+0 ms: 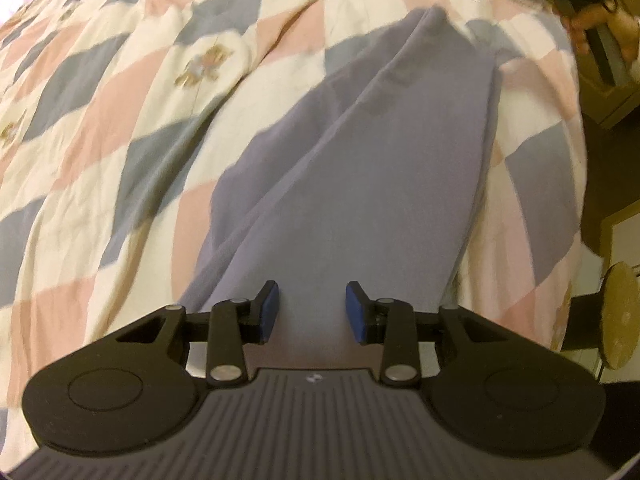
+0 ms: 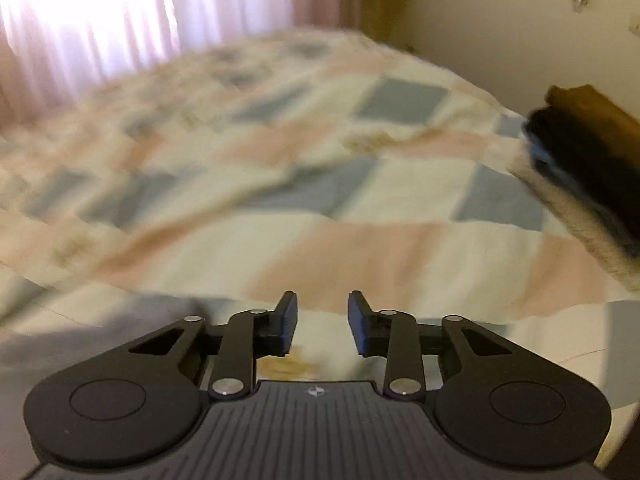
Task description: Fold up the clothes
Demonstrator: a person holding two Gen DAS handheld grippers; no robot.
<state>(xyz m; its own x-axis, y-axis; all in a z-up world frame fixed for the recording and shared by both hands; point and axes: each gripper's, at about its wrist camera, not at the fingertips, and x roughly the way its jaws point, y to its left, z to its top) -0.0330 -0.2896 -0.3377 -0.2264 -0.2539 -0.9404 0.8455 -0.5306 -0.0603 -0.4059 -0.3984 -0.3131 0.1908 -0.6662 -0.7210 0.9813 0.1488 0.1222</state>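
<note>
The left gripper hangs over the near end of a lavender garment, its blue pads spread apart with nothing between them, so the jaws are released. That garment lies stretched out long and narrow on the quilt, running away from the camera toward the far right of the bed, with soft lengthwise folds along it; whether it is trousers or a folded top is hard to tell through the blur. The quilt is a patchwork of cream, pink and grey-blue diamonds with small embroidered motifs. Up in the top right corner of the left view, a hand grips the handle of the other tool. Over to the right gripper: its jaws stand open too, gripping nothing, pointing across the quilt toward a bright curtain. At the right edge of that view sits a stack of clothes, dark and brown pieces piled on something pale and fuzzy, resting on the bed. No box or basket shows in either view; everything lies straight on the quilt.
</note>
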